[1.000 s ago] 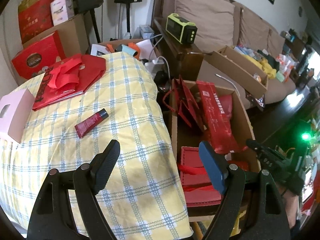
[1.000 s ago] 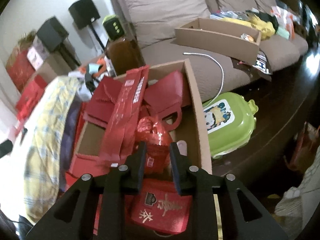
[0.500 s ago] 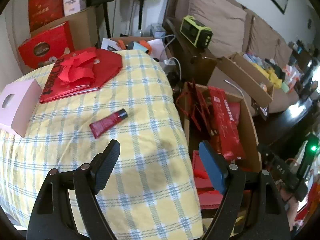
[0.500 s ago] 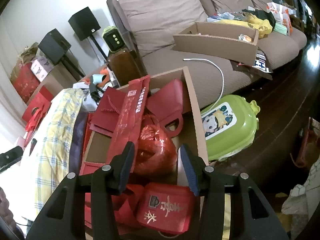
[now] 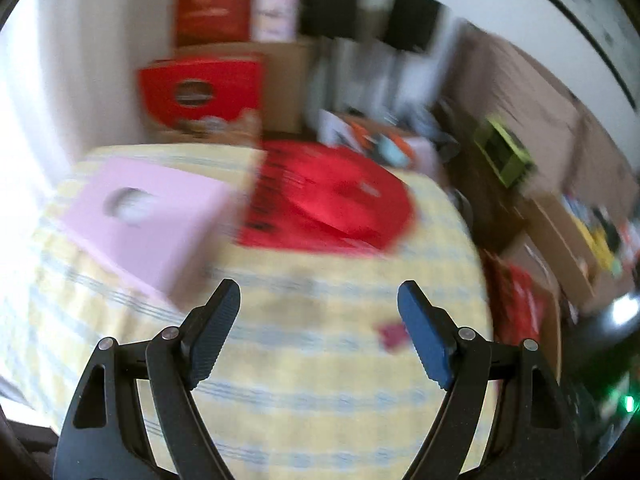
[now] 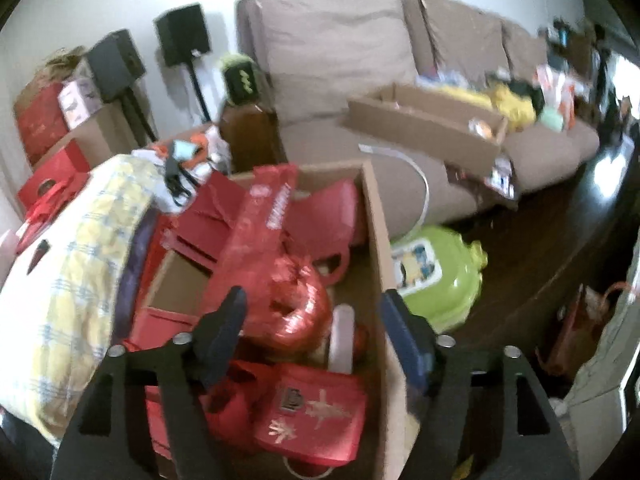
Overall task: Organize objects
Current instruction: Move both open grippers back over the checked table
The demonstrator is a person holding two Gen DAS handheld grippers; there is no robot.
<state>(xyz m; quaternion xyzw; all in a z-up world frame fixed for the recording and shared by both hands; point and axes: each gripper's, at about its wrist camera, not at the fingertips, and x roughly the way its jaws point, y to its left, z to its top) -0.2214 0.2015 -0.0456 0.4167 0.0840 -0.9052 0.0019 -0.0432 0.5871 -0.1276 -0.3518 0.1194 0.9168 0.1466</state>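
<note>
My left gripper (image 5: 319,308) hangs open and empty over the yellow checked tablecloth (image 5: 304,400). A pink box (image 5: 144,220) and a flat red gift bag (image 5: 332,204) lie ahead of it, and a small dark red tube (image 5: 392,334) sits by its right finger. This view is blurred. My right gripper (image 6: 314,316) is above the cardboard box (image 6: 378,240) of red bags; its jaws are opening. A shiny red foil bag (image 6: 298,308) rests in the box between the fingers, with no pad touching it.
A green lidded container (image 6: 436,276) sits on the dark floor right of the box. The beige sofa (image 6: 400,80) carries another cardboard box (image 6: 424,124) and clutter. Speakers (image 6: 182,34) and stacked red boxes (image 5: 204,88) stand by the wall.
The right gripper opened and let go of the red foil bag, which now lies in the box. The left gripper swung left over the table, toward the pink box.
</note>
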